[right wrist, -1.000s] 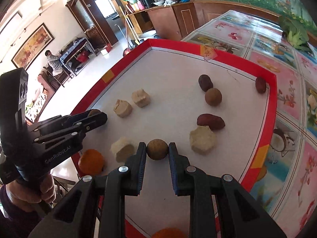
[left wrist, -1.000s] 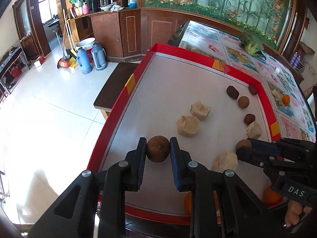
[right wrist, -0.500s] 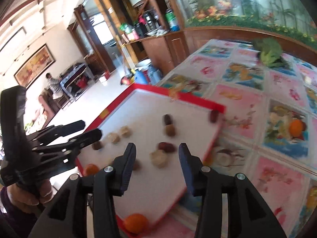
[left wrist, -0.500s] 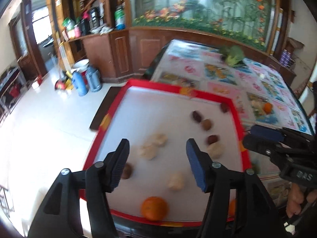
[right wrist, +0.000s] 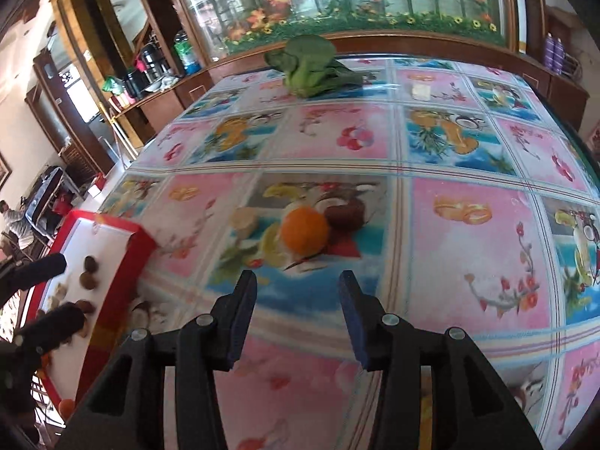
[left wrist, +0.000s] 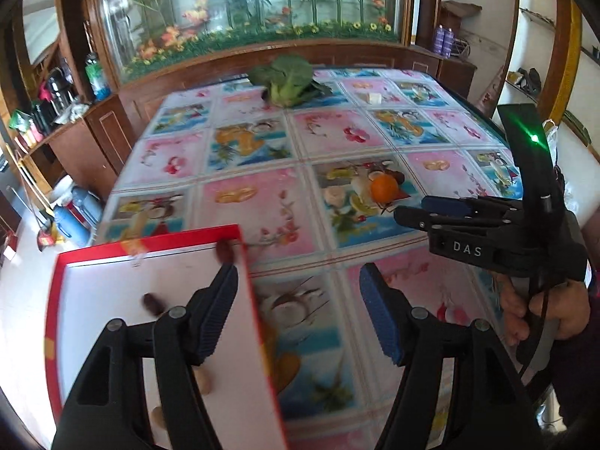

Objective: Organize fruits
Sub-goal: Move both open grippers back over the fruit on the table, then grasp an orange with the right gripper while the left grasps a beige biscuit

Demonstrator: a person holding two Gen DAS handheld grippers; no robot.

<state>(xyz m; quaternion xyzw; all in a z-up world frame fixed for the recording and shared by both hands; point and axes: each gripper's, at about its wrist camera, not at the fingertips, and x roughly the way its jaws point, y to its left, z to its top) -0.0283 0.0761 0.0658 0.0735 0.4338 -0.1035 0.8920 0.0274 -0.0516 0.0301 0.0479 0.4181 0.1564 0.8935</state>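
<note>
Hovering over the fruit-print tablecloth (right wrist: 465, 172), both tongs point down at a slant toward the table with nothing between their pads. The left gripper (left wrist: 298, 313) has its jaws spread fairly wide, having just been opening; its left finger (left wrist: 213, 311) hangs over the right edge of the red-rimmed tray (left wrist: 262, 337) and its right finger is out over the cloth. In the right wrist view the same gripper shows at the far left edge, its dark fingertips over the tray.

The right gripper (right wrist: 298, 322) is parted too, a bit narrower, also empty. The jaws had just been opening, though the gap looks steady now. In the left wrist view you can see it from the side, jaws reaching left, with a hand (left wrist: 543, 311) wrapped around its handle at the right edge and a green light glowing on the black body above.

The orange (right wrist: 304, 234) sits alone on the tablecloth, out of the tray, just ahead of the right gripper's tips and not touched by anything. Small brown fruits (right wrist: 89, 272) lie on the tray's white floor, a dark one (left wrist: 224, 252) right up in its far right corner. A leafy green vegetable (right wrist: 311, 65) rests at the far side of the table, well away from both tongs.
</note>
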